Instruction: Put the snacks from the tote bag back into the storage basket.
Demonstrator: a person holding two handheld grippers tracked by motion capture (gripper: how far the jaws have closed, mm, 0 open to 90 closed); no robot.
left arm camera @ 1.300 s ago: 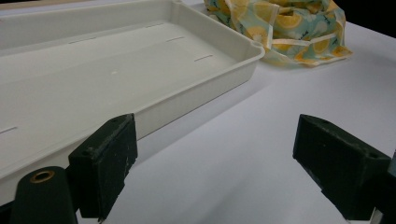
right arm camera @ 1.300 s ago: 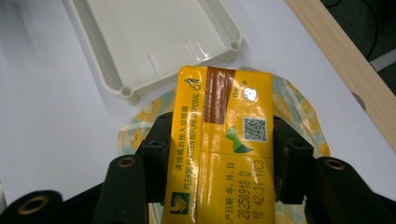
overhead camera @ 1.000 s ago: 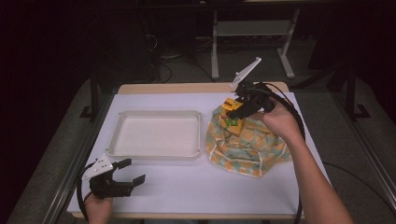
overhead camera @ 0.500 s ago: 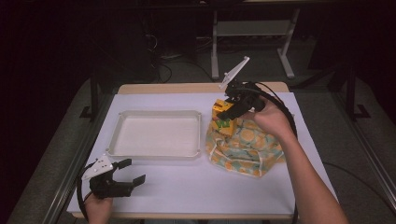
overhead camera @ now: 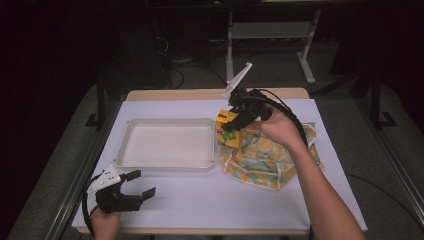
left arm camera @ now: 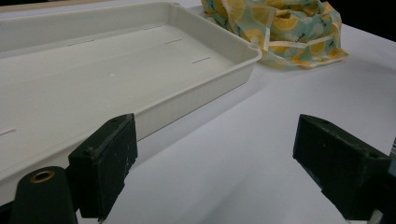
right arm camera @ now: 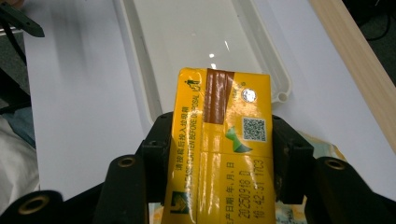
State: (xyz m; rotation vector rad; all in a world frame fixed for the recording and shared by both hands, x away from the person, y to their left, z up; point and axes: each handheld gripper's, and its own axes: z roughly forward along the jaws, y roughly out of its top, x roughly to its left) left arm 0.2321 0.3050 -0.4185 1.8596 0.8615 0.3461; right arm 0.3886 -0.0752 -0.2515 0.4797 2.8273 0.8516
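Fingers (right arm camera: 289, 163) of right gripper (overhead camera: 234, 123): clamped on yellow carton (right arm camera: 219, 140), aloft near tray (overhead camera: 165, 165) corner, above patterned bag (overhead camera: 270, 157). Left gripper (overhead camera: 142, 187): wide, empty, below tray. Risk: glossy carton slipping, landing on rim.

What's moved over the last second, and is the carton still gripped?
The right gripper has carried the yellow drink carton leftward from above the lemon-print bag toward the white tray, fingers still clamped on it. The left gripper stayed open near the table's front edge; tray and bag unmoved.
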